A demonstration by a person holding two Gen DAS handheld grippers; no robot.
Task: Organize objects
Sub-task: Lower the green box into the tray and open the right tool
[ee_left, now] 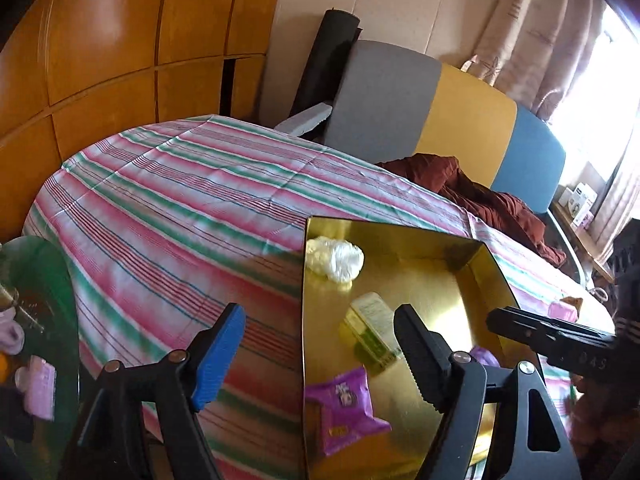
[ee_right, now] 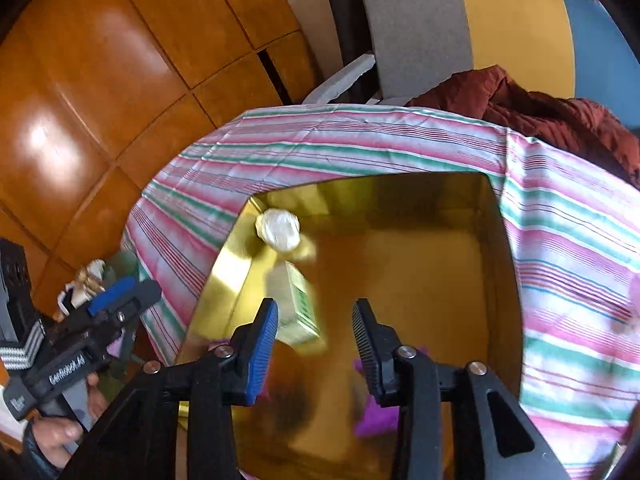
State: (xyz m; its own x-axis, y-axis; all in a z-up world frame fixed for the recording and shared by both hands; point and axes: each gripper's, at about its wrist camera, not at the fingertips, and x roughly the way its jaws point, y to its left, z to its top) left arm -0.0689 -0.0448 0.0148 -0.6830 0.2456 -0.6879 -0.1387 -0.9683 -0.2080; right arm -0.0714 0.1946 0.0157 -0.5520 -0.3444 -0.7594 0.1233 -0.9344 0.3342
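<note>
Gold tray (ee_left: 460, 280) sits on striped tablecloth (ee_left: 180, 200). Inside: clear-wrapped bundle (ee_left: 334, 258) at far-left corner, green-white box (ee_left: 374, 326) mid, purple packet (ee_left: 344, 408) near edge. Left gripper (ee_left: 320, 356) spread wide, empty, straddling tray's left rim. Right gripper (ee_right: 314, 344) also parted, empty, over tray; right view blurs the packet. Only left view shows pink clip (ee_left: 38, 384) on side table.

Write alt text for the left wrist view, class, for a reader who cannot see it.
An open hand-held gripper hovers over the left edge of a gold tray on a striped tablecloth. The tray holds a purple snack packet, a green-and-white box and a clear plastic bundle.
</note>
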